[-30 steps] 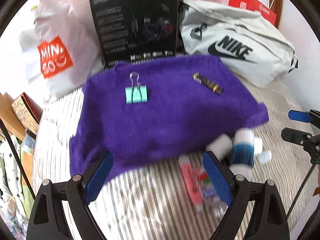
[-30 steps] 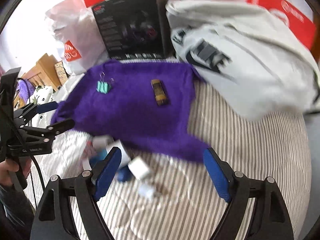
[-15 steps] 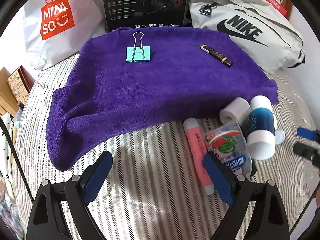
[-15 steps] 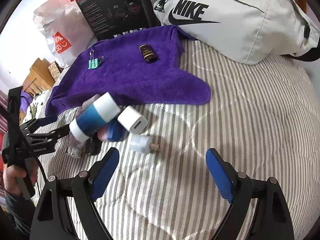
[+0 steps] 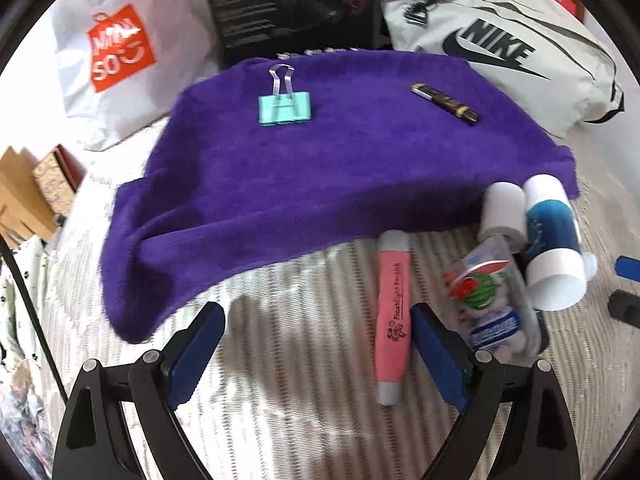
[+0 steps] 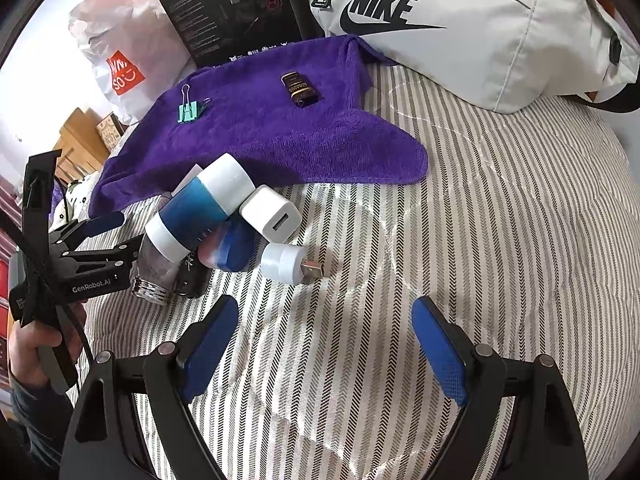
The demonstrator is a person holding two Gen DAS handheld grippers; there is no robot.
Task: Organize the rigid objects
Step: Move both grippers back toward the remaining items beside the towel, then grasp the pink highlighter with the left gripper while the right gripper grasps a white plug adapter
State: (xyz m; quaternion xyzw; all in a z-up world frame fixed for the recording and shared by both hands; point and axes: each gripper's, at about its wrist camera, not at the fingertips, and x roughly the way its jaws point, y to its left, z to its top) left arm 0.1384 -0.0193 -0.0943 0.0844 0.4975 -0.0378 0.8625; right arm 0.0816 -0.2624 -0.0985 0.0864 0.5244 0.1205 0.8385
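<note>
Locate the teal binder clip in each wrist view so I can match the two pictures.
Left wrist: teal binder clip upper centre, on the purple towel, wire handles pointing away.
Right wrist: teal binder clip upper left, on the same towel.
Shared landmark: white Nike bag.

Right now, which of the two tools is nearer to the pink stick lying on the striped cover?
Left. The left tool has the pink stick right beside one pad. The right tool sits beyond the pile.

Small items [image 6: 224, 216] beside purple towel [image 6: 256, 140] — striped bedding [image 6: 500, 240]
</note>
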